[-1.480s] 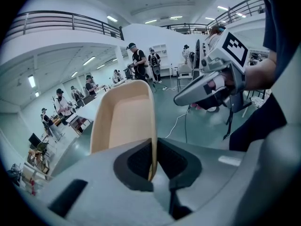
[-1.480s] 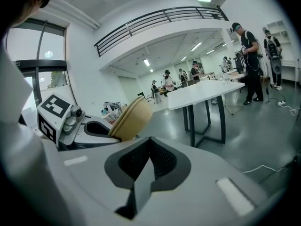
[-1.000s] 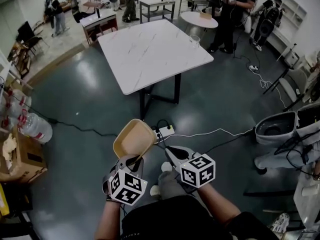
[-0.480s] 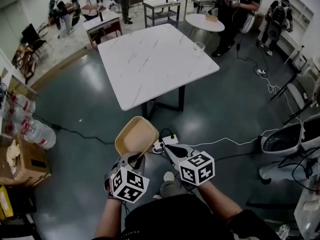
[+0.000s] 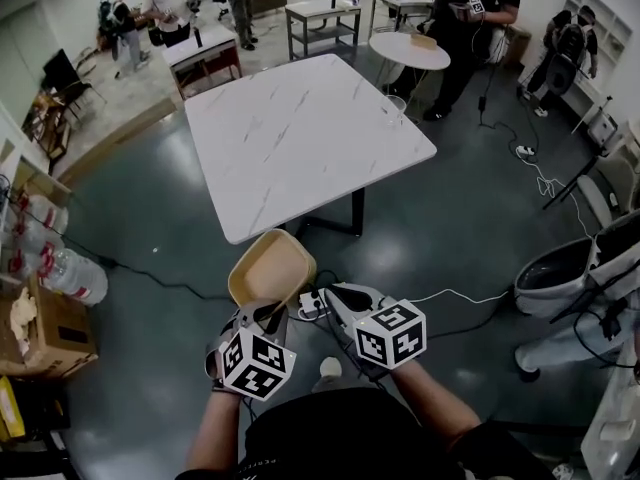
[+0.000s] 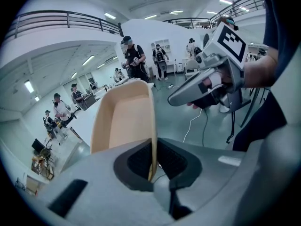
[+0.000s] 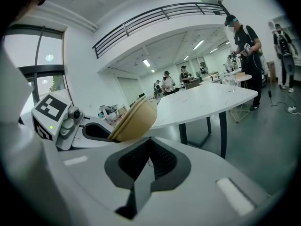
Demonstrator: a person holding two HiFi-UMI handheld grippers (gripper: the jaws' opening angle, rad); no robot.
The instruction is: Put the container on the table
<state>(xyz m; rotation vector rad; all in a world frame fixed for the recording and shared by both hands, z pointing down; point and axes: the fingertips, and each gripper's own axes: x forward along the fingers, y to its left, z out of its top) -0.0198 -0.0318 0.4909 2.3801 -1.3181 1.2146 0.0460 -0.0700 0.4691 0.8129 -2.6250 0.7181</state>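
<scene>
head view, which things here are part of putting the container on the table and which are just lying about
Job in hand:
- container, rim clamped in the left gripper
- white table ahead, where it goes

Lying about:
- glass near the table's right edge
- power strip on the floor
- water jug and cardboard box at left
- right gripper, shut and empty

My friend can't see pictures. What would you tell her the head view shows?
The left tongs grip the rim of a tan container, held out over a dark floor. The right tongs beside them are shut and hold nothing. A white table stands ahead, with a glass near its right edge.
</scene>
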